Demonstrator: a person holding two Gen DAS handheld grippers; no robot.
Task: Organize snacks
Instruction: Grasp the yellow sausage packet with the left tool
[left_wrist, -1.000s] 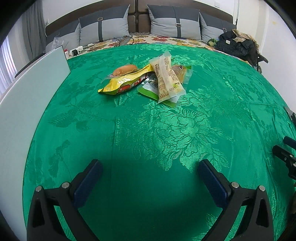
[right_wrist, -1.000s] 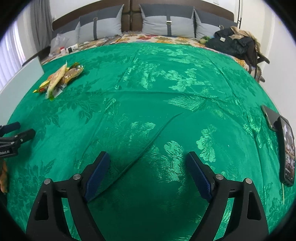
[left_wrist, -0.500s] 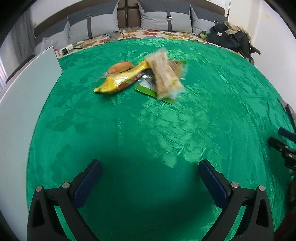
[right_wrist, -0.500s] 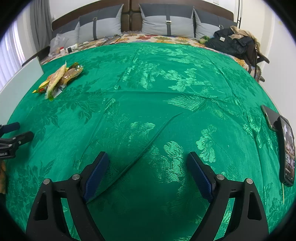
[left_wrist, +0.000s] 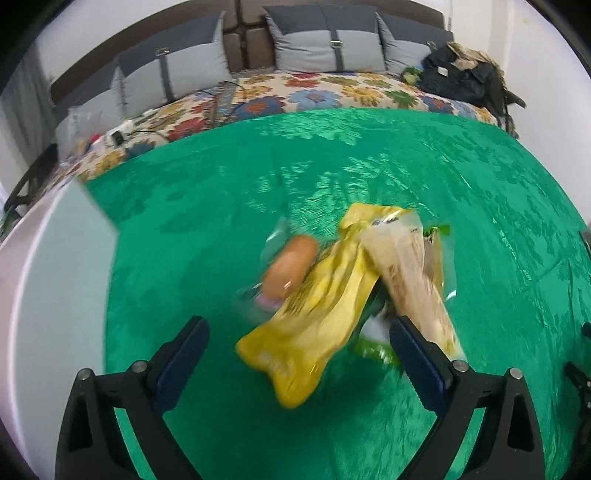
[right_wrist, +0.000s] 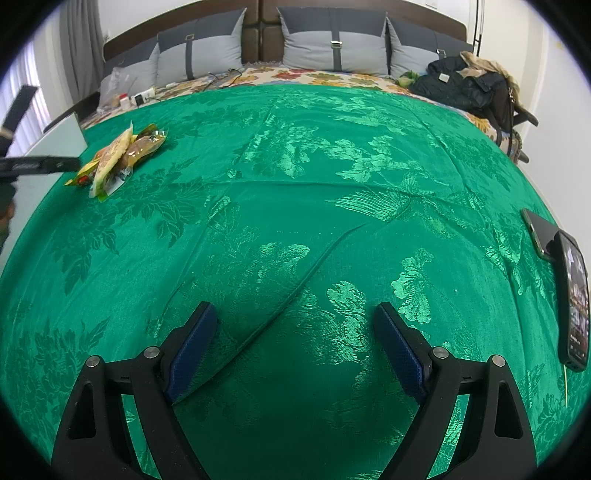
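Observation:
A pile of snack packs lies on the green bedspread (left_wrist: 221, 206). In the blurred left wrist view, a yellow packet (left_wrist: 314, 325), a wrapped bun (left_wrist: 291, 269), a long beige cracker pack (left_wrist: 410, 280) and a green-edged pack (left_wrist: 373, 347) overlap. My left gripper (left_wrist: 299, 347) is open, with the yellow packet's near end between its fingers, not gripped. The pile (right_wrist: 118, 158) shows far left in the right wrist view, with the left gripper (right_wrist: 40, 162) beside it. My right gripper (right_wrist: 295, 347) is open and empty over bare bedspread.
A white board (left_wrist: 55, 280) stands along the bed's left side. A phone (right_wrist: 572, 299) and a dark case lie at the right edge. Grey pillows (right_wrist: 332, 48), a floral sheet and a black bag (right_wrist: 465, 85) are at the head of the bed.
My left gripper has moved forward to the snack pile, which now sits close between its fingers. The right gripper has stayed put.

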